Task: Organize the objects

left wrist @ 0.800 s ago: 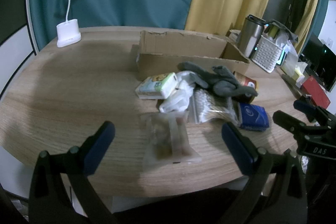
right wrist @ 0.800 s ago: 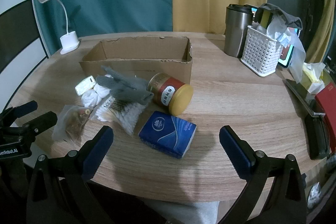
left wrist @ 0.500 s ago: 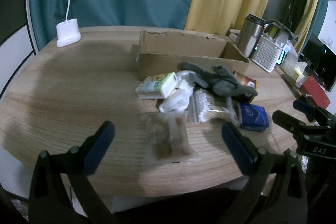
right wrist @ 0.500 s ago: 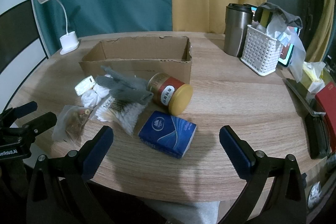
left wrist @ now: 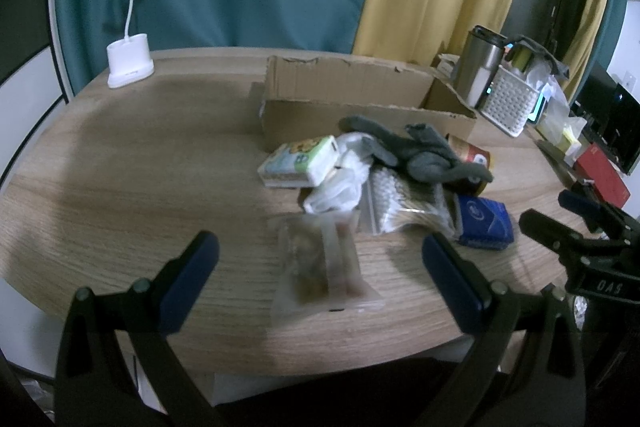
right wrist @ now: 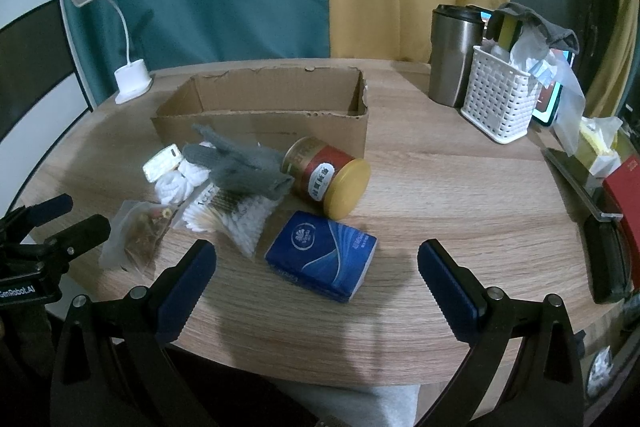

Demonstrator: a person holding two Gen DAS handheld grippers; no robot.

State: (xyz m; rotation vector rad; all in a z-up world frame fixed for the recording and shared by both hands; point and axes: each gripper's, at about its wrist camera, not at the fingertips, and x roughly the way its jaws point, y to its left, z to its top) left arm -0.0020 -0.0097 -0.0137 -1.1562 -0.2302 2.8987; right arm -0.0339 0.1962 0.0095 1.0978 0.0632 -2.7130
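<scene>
Blue tissue pack (right wrist: pixel 321 255) lies between the right gripper (right wrist: pixel 316 277) fingers, spread wide like the "GenRobot.AI"-marked left gripper (left wrist: pixel 320 267).

Both grippers, left gripper (left wrist: pixel 320 279) & right gripper (right wrist: pixel 316 281): black angular frames w/ silver screws, dark-blue ribbed pads (right wrist: pixel 448 287). White lettering on body: "GenRobot.AI" on left, "DAS" on right.

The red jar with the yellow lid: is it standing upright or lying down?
Lying down: the red jar rests on its side, yellow lid facing the camera.
</scene>
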